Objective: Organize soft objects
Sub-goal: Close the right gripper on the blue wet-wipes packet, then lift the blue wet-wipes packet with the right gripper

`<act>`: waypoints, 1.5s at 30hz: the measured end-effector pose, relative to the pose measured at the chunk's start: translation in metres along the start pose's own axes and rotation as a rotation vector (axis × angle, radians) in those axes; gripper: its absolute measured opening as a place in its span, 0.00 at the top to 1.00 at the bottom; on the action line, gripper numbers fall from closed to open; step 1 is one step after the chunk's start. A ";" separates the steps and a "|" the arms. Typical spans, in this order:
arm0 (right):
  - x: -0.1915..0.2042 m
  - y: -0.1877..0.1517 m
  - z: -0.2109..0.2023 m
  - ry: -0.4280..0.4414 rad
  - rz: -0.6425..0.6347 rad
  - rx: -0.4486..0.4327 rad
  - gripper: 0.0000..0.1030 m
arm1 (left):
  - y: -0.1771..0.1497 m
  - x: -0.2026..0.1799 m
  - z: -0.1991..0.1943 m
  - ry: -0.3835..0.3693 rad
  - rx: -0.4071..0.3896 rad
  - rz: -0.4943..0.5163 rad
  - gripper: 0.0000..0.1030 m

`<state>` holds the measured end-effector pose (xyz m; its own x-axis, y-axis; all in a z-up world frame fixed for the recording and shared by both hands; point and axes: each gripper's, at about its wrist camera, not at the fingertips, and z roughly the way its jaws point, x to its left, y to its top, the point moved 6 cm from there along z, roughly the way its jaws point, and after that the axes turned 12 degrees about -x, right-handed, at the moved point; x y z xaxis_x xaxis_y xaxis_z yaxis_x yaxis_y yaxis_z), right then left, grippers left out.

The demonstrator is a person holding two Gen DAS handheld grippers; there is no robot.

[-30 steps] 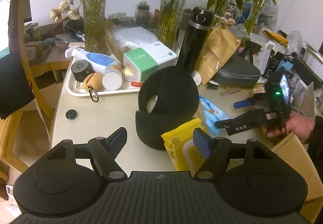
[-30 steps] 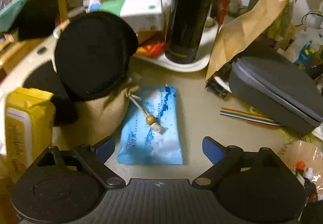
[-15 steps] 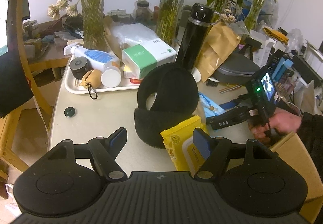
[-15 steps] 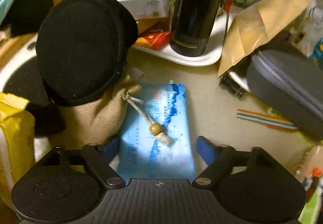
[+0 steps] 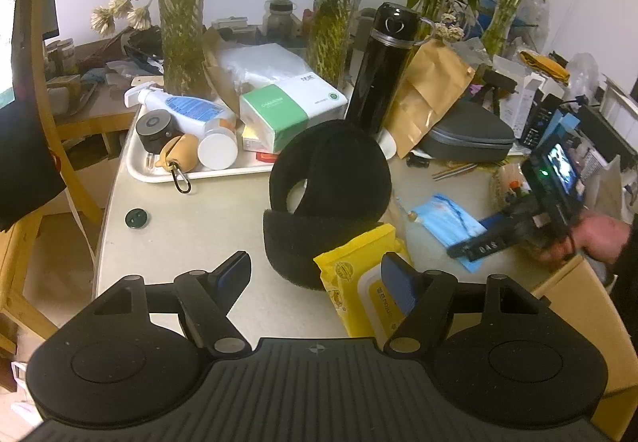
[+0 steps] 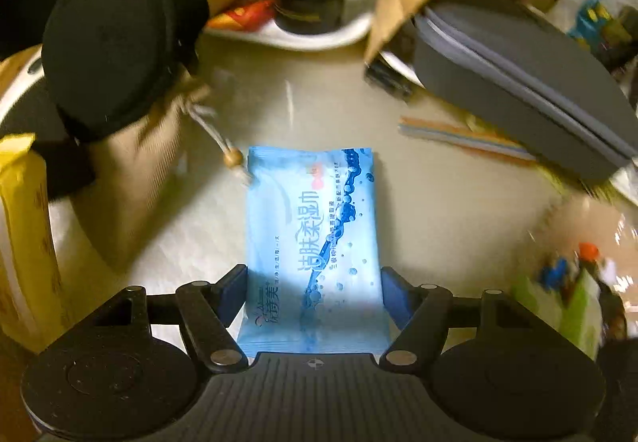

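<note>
My right gripper is shut on a blue wet-wipe pack, one finger on each long side, and holds it over the table. In the left wrist view the same pack shows at the right in the right gripper. My left gripper is open and empty above the table's near edge. Its right finger overlaps a yellow wipe pack. A black knit hat stands just beyond. A tan drawstring pouch leans against the hat.
A white tray at the back left holds bottles and a green-and-white tissue box. A black flask, a brown paper bag and a grey zip case stand behind. A cardboard box is at the right edge.
My right gripper came down over the blue wipe pack, closed on it and pulled it back from the pouch's bead cord. The left gripper has stayed put.
</note>
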<state>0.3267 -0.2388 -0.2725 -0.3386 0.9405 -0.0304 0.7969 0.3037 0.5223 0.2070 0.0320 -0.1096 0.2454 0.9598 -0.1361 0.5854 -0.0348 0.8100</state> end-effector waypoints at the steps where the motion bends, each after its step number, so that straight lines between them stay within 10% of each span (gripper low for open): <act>1: -0.002 -0.004 -0.003 -0.008 -0.004 0.004 0.29 | 0.000 0.000 0.000 -0.002 0.000 -0.001 0.30; 9: -0.005 -0.003 0.001 -0.007 0.018 -0.040 0.21 | -0.001 0.001 0.003 0.004 -0.006 0.003 0.30; 13: -0.010 0.001 0.002 0.010 0.073 -0.046 0.32 | -0.022 0.028 -0.003 -0.166 -0.397 -0.073 0.48; 15: -0.009 0.000 0.000 0.001 0.091 -0.045 0.33 | -0.043 0.064 0.011 0.120 -0.113 -0.172 0.57; 24: 0.018 0.010 0.003 0.022 0.004 -0.039 0.34 | -0.040 0.113 0.012 0.148 0.015 -0.106 0.53; 38: -0.006 0.012 -0.063 0.017 0.088 -0.204 0.35 | -0.018 0.081 -0.020 0.158 -0.047 -0.085 0.44; 45: -0.013 0.003 -0.102 -0.001 0.126 -0.278 0.35 | -0.043 0.071 -0.025 0.147 -0.134 -0.103 0.22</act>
<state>0.2830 -0.2656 -0.1838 -0.2458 0.9681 0.0488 0.6647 0.1317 0.7354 0.1800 0.1082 -0.1397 0.0687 0.9870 -0.1454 0.4915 0.0934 0.8658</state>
